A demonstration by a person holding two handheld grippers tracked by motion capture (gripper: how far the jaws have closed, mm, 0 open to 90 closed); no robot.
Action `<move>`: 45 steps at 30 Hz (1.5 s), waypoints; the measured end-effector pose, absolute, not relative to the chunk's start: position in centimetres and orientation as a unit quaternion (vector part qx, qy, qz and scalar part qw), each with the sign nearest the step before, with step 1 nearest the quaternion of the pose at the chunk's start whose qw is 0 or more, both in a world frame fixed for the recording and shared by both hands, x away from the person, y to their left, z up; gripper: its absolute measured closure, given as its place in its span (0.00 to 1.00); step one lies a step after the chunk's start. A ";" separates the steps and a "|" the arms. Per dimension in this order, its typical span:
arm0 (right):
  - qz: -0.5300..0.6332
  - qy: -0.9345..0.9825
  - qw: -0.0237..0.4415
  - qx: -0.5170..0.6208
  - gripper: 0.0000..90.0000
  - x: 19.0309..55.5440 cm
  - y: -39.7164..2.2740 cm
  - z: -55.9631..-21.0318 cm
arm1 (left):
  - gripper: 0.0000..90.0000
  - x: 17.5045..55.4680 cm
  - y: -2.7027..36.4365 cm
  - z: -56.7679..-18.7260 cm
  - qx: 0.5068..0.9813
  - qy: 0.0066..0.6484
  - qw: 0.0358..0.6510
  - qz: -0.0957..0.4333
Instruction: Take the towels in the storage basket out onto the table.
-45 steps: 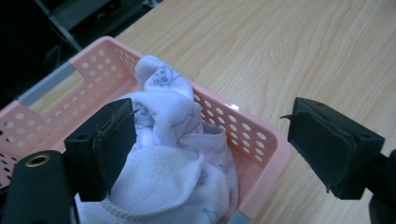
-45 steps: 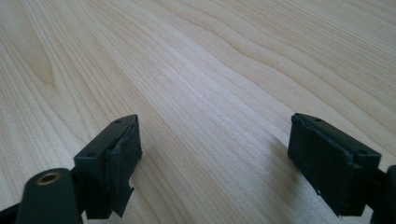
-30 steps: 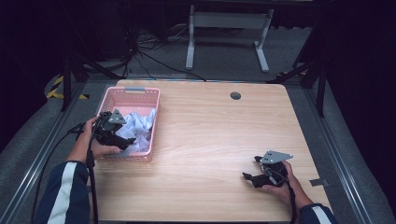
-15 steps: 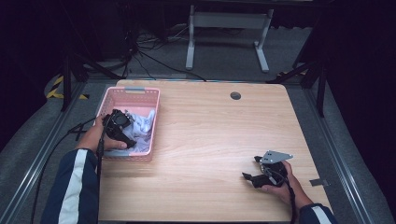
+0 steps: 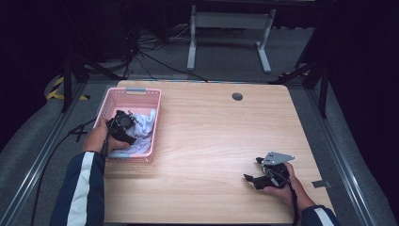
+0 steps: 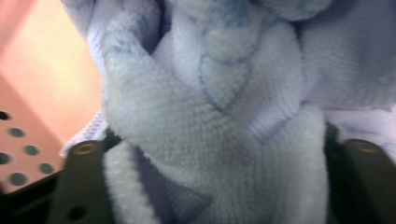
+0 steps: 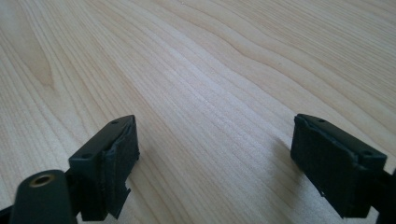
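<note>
A pink perforated basket [image 5: 135, 90] stands at the table's left side and holds a crumpled white-and-pale-blue towel [image 5: 145, 121]. My left gripper [image 5: 128, 128] reaches down into the basket onto that cloth. In the left gripper view the towel [image 6: 210, 116] bulges between the two jaws and touches both; the jaws have just been closing and pinch a thick fold of it. The basket wall [image 6: 23, 140] shows at the left there. My right gripper [image 5: 253, 170] rests low over the bare wood at the front right, jaws wide apart with nothing between them [image 7: 215, 154].
The wooden table [image 5: 211, 132] has a round cable hole [image 5: 237, 96] near its far edge. Beyond the far edge are dark floor, cables and a grey metal stand [image 5: 230, 21]. A rail runs along each side of the table.
The left hand has moved right and down, from the basket's near-left rim into the basket and onto the towel. The right hand has not moved.
</note>
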State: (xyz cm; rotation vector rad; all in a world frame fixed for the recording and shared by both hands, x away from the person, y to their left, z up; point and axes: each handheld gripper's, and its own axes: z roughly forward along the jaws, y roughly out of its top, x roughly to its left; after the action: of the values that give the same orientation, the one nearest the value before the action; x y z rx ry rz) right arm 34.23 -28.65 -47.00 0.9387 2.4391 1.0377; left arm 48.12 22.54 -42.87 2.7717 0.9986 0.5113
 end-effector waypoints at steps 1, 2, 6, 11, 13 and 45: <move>0.364 0.856 0.164 0.329 0.17 34.2 -28.7 -47.0 | 0.49 48.1 22.5 -42.9 0.924 0.333 0.076 0.170; 0.364 0.856 0.162 0.331 0.17 34.2 -28.6 -47.0 | 0.49 48.0 22.2 -42.8 0.926 0.323 0.066 0.184; 0.364 0.856 0.162 0.331 0.17 34.2 -28.6 -47.0 | 0.60 47.8 22.1 -42.8 0.921 0.325 0.065 0.206; 0.364 0.856 0.162 0.331 0.17 34.2 -28.6 -47.0 | 0.64 47.6 22.7 -42.5 0.903 0.353 0.093 0.227; 0.364 0.856 0.162 0.331 0.17 34.2 -28.6 -47.0 | 0.65 47.5 23.0 -42.3 0.896 0.363 0.107 0.231; 0.364 0.856 0.160 0.329 0.17 34.2 -28.6 -47.0 | 0.67 42.2 24.3 -33.3 0.779 0.380 0.366 0.340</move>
State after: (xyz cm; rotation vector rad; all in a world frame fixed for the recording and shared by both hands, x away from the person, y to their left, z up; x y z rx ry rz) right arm 34.20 -28.62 -46.99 0.9408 2.4474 1.0406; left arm 42.17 24.28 -33.35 2.0023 0.9762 0.8744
